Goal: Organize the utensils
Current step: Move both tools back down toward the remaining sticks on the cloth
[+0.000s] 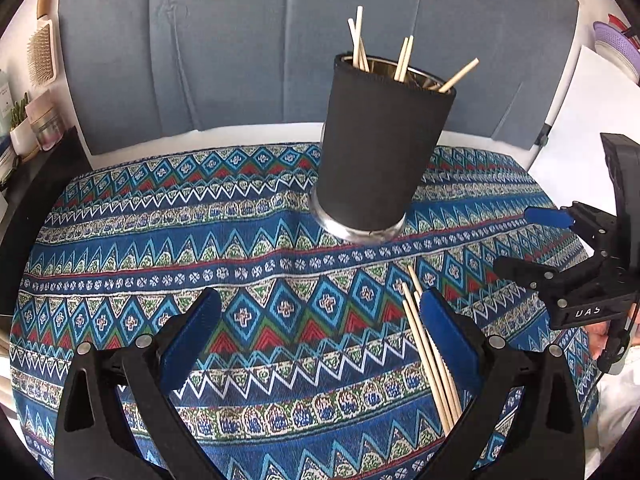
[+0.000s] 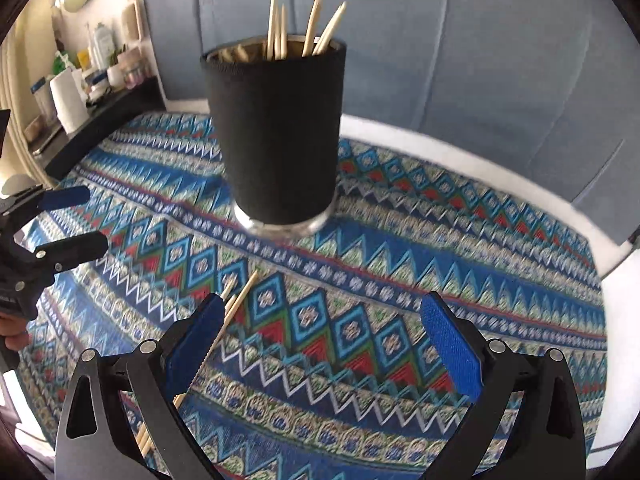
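Observation:
A black cup [image 1: 378,152] with a steel base stands on the patterned cloth [image 1: 168,240] and holds several wooden chopsticks [image 1: 404,58]. It also shows in the right wrist view [image 2: 276,136]. A few loose chopsticks [image 1: 430,352] lie on the cloth beside my left gripper's right finger. My left gripper [image 1: 320,312] is open and empty above the cloth. My right gripper [image 2: 320,316] is open and empty; the loose chopsticks [image 2: 228,320] lie by its left finger. Each gripper shows in the other's view: the right one [image 1: 532,240] and the left one [image 2: 76,220].
A grey-blue cushioned backrest [image 1: 240,40] rises behind the table. A dark shelf [image 2: 100,116] at the left carries bottles, jars and a paper roll. A brush [image 1: 42,52] hangs at the far left. Stacked bowls [image 1: 616,48] sit at the far right.

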